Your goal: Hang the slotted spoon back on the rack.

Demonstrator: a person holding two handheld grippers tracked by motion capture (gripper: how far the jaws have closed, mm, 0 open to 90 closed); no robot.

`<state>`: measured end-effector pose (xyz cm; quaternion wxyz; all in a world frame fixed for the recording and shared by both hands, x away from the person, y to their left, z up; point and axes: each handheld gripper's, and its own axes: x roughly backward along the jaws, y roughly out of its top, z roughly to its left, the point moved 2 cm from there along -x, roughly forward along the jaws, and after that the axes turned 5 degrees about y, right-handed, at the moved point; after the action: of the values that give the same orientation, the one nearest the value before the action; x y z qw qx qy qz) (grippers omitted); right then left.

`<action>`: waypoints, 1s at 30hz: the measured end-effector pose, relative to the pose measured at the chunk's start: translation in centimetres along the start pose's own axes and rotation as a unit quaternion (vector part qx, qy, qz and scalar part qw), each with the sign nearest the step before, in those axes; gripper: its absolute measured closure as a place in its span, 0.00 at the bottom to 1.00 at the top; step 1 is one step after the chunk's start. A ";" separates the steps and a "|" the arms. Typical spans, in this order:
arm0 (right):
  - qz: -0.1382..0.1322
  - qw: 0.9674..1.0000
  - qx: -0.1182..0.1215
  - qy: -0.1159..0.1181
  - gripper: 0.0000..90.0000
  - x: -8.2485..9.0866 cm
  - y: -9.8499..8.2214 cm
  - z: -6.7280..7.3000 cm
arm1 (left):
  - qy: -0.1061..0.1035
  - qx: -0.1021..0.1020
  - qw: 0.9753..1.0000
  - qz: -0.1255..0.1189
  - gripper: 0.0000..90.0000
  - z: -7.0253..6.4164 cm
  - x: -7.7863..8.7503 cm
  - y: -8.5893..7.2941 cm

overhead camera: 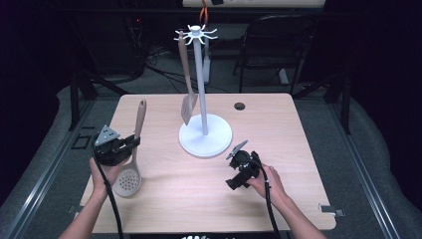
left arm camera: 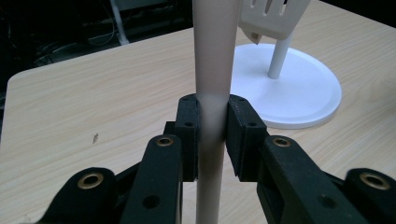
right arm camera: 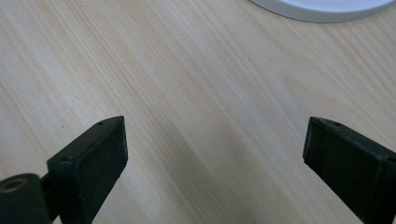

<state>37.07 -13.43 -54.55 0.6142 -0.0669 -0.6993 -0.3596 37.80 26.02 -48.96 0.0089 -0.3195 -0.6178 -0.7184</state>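
A beige slotted spoon (overhead camera: 133,164) is raised off the light wooden table (overhead camera: 288,149) at its left side, round perforated head toward me and handle pointing away. My left gripper (overhead camera: 133,144) is shut on its handle (left arm camera: 212,70), the two black pads pressing the shaft from both sides in the left gripper view. A white utensil stand (overhead camera: 205,134) rises at the table's middle, with a beige slotted spatula (overhead camera: 187,79) hanging from one of its top hooks. My right gripper (overhead camera: 234,185) hovers low over the table, right of centre, jaws wide open with nothing between them (right arm camera: 215,144).
The stand's round white base (left arm camera: 299,88) lies just beyond the spoon handle, its edge also at the top of the right gripper view (right arm camera: 322,9). A cable hole (overhead camera: 240,106) sits at the table's far side. A dark chair (overhead camera: 278,45) stands behind the table.
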 end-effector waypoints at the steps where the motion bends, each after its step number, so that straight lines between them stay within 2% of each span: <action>1: -0.002 1.000 -0.001 0.000 0.07 0.0 0.0 0.0 | 0.000 0.000 1.000 -0.003 0.84 -0.1 0.0 0.1; 5: 0.002 1.000 0.000 0.000 0.07 0.0 0.0 0.0 | 0.004 -0.005 1.000 -0.016 0.84 -0.4 0.2 0.6; 12: -0.002 1.000 -0.004 0.002 0.07 -0.4 0.0 -0.1 | 0.008 -0.010 0.999 -0.053 0.84 -1.0 0.9 1.7; 15: 0.003 1.000 -0.001 0.004 0.07 -0.4 0.0 -0.3 | 0.007 -0.003 0.996 -0.084 0.84 -1.1 1.2 2.1; 18: 0.006 1.000 -0.004 0.005 0.07 -0.6 -0.1 -0.3 | 0.009 0.000 0.995 -0.103 0.84 -1.0 1.3 2.6; 24: 0.006 1.000 -0.004 0.001 0.07 -0.3 -0.5 -0.2 | 0.003 -0.005 0.993 -0.114 0.84 -1.6 1.1 4.1; 30: 0.003 1.000 -0.009 0.001 0.07 -0.4 -0.6 -0.1 | -0.006 -0.021 0.994 -0.105 0.84 -3.1 0.5 5.1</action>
<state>36.94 -13.80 -55.14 0.6153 -0.0741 -0.6952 -0.3643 38.15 22.25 -44.31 -0.0771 -0.2573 -0.6324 -0.7266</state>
